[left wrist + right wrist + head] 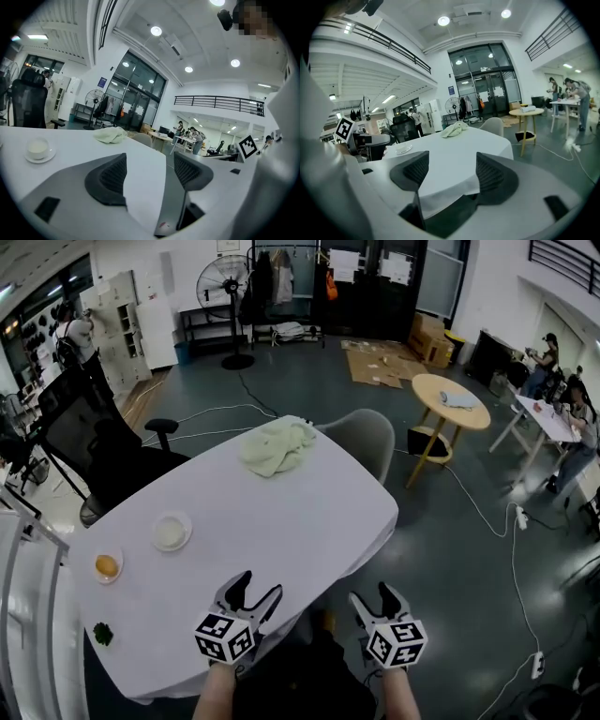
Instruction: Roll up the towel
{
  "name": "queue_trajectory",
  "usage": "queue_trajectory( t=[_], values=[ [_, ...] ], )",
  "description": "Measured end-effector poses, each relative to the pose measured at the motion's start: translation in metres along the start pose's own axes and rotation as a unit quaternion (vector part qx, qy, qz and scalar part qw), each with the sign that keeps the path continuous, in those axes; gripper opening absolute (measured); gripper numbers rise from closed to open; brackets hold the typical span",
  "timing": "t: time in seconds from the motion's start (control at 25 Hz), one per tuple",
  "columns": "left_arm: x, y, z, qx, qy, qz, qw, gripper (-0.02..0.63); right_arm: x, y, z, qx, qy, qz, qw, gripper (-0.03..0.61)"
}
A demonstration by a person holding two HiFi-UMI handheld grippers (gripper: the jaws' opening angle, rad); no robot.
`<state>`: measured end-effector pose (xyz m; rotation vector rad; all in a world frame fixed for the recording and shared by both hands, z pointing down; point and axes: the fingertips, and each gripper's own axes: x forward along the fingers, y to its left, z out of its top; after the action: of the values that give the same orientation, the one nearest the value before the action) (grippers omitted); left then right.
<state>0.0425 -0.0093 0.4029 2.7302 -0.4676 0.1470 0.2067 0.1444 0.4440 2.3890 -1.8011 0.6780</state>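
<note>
- Left edge of the surface (309, 521): a small dish (107, 566) holding something orange, a small green item (103, 634) and a white bowl (172, 531) on a saucer. None of these belongs to the task.
- Left tool (258, 589): held over the near edge of the surface, jaws spread. Its own view shows only the white surface between them, so it holds nothing.
- Towel (277, 446): a pale green, crumpled heap at the far end of the surface, near the grey chair (367, 437) and well apart from both tools.
- Right tool (375, 598): held just off the near edge of the surface, jaws spread. Nothing is between them.
- Step in hand: judged as the start of the task. Neither tool is touching the towel, and it is neither flattened nor rolled.
- Next move calls for:
  - a long forward reach with both tools to the far end;
  - most likely drawing the towel closer and spreading it flat;
  - pinching one edge so that the roll can begin evenly.
</note>
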Motion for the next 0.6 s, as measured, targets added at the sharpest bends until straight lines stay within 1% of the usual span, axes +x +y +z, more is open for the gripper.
queue_trajectory(
  t=[0.24, 0.6],
  values=[
    [0.054, 0.014, 0.028, -0.004, -0.018, 0.028, 0.9995, 0.33, 0.051, -0.036, 0.045, -0.02, 0.004, 0.026, 0.999, 0.311],
    [0.113, 0.03, 0.052, -0.009, -0.029, 0.068, 0.9972, 0.33, 0.11, -0.079, 0.085, -0.035, 0.016, 0.061, 0.997, 0.311]
  ],
)
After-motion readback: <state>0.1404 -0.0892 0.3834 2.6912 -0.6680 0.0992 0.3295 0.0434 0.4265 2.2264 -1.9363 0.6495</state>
